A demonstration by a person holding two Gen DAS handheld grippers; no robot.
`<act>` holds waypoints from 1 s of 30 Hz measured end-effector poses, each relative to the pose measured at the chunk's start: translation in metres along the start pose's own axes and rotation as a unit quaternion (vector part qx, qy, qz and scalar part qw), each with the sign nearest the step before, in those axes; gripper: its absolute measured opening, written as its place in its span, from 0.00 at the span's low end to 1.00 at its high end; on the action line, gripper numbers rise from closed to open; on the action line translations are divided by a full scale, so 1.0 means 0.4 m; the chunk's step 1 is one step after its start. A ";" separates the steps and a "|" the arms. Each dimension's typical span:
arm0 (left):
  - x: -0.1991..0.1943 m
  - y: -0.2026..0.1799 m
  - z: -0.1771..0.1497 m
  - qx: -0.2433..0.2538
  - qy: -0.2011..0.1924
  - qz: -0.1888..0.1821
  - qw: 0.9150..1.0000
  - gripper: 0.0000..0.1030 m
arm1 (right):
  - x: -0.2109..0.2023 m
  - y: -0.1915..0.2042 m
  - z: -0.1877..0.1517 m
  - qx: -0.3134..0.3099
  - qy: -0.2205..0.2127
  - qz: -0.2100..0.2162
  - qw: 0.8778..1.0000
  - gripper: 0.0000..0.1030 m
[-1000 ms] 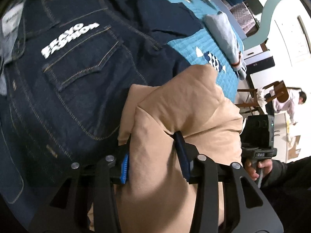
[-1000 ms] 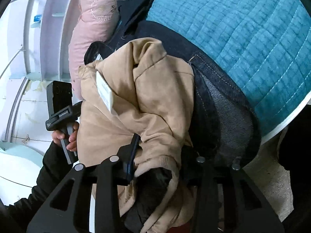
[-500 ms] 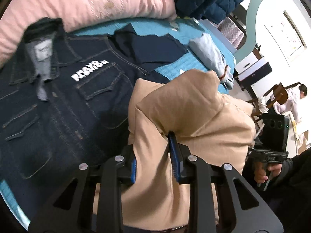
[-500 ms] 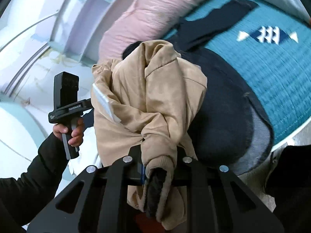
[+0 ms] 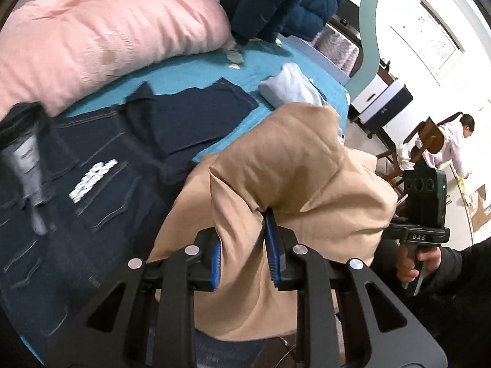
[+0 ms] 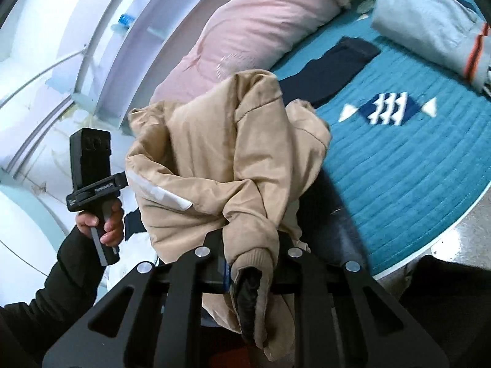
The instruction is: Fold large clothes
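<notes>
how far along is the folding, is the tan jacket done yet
Not yet. Done: a light blue garment lies rolled on the teal bedspread. In hand: the tan jacket hangs bunched, pinched by the left gripper and by the right gripper at a ribbed cuff. Left: spreading and folding it, then the dark denim jacket, which lies flat and unfolded.

My left tongs [image 5: 242, 253] are clamped tight on a fold of the tan jacket [image 5: 294, 168], blue pads pressing it from both sides. My right tongs [image 6: 250, 260] pinch its ribbed cuff. My bare hands grip both handles, dark sleeves at the wrists.
</notes>
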State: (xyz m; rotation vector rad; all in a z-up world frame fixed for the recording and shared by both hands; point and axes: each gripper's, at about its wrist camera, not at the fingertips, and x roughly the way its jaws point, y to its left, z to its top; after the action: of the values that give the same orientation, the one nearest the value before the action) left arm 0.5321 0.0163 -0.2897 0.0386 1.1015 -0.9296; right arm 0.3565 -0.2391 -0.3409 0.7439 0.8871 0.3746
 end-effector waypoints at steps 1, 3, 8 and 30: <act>0.023 -0.002 0.010 0.001 0.005 -0.003 1.000 0.22 | -0.012 -0.010 0.005 -0.002 -0.004 -0.006 1.000 0.14; 0.078 0.002 0.029 -0.004 0.023 -0.007 1.000 0.22 | -0.021 -0.025 0.005 0.004 -0.004 -0.013 1.000 0.14; 0.217 0.031 0.058 -0.020 0.094 0.008 0.995 0.25 | -0.017 -0.087 -0.026 0.049 0.020 -0.021 0.998 0.13; 0.474 0.132 0.062 -0.039 0.272 -0.037 0.961 0.86 | 0.015 -0.221 -0.072 0.122 0.070 -0.042 0.989 0.14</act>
State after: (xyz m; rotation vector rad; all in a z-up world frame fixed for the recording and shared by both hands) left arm 0.6098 -0.0792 -0.4452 0.1999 1.6579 -0.9669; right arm 0.3368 -0.2849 -0.4198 0.9090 1.1062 0.2469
